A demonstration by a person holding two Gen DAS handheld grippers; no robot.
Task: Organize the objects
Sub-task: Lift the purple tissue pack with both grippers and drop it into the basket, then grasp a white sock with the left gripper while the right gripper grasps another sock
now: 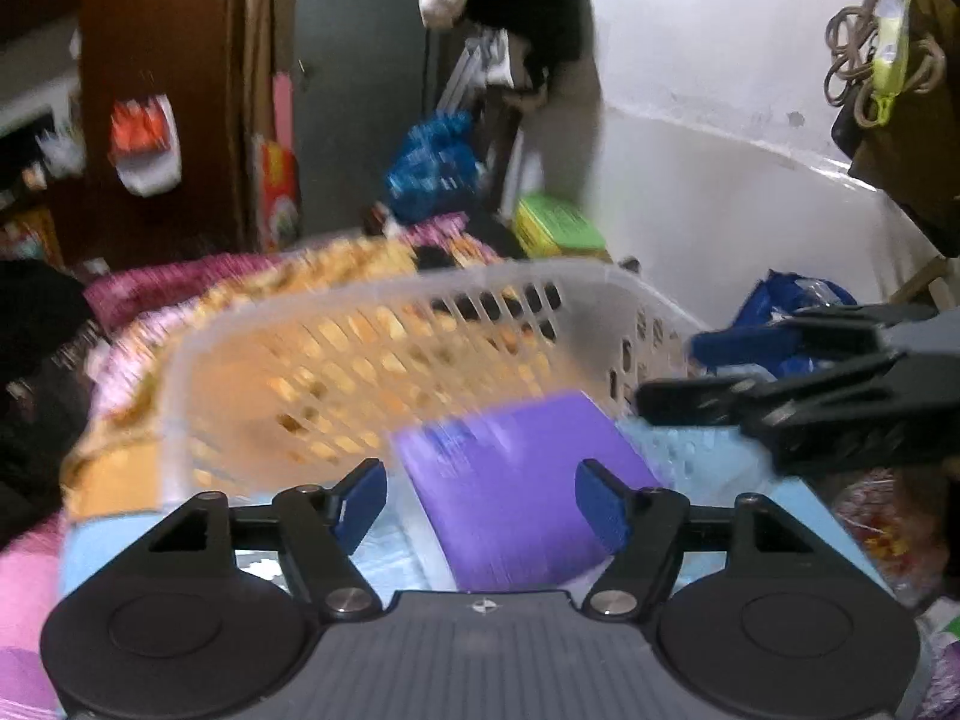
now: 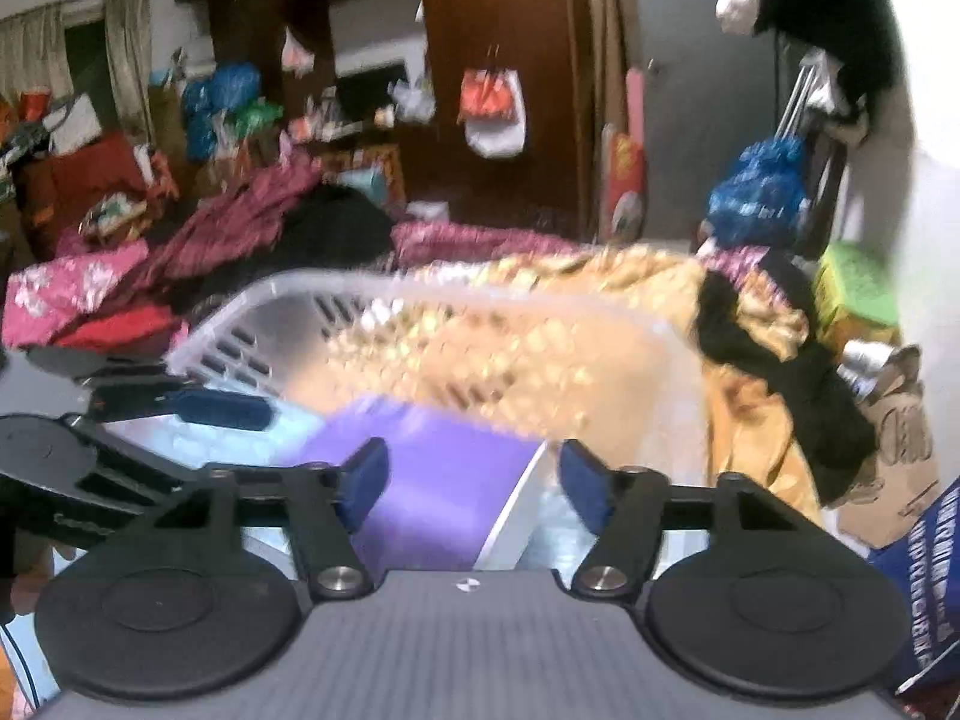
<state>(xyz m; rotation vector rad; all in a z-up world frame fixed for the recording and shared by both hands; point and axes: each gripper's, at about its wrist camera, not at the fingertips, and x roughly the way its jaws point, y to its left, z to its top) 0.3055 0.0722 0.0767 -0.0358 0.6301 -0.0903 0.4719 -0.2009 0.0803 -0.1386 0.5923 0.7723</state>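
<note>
Purple, flat and book-like: box (image 1: 510,498) seen lying in the near end of a white slotted basket (image 1: 360,324), tilted, one white edge showing in the right wrist view. Basket set on a bed heaped with yellow cloth (image 2: 600,282) and pink bedding (image 2: 72,294); pale blue plastic just under the box, possibly a second basket or lid, too blurred to settle.

Left gripper (image 1: 480,507): jaws parted, blue pads standing either side of the box with a gap at each, no press visible. Right gripper (image 2: 471,480): jaws likewise spread, box's white edge lying between the pads but off-centre, toward the right pad, nothing clamped. Nothing held by either, as far as the frames showed.

Key relation, judged: box straight ahead of and below both sets of jaws, long axis running roughly away from the cameras into the basket, so any closing would fall across its short width. Neither hand clearly nearer; left more squarely centred over the box, right crowding in from the box's other side, its fingers visible at the right edge of the left view. Heavy motion blur over basket and cloth; finer detail not readable.
</note>
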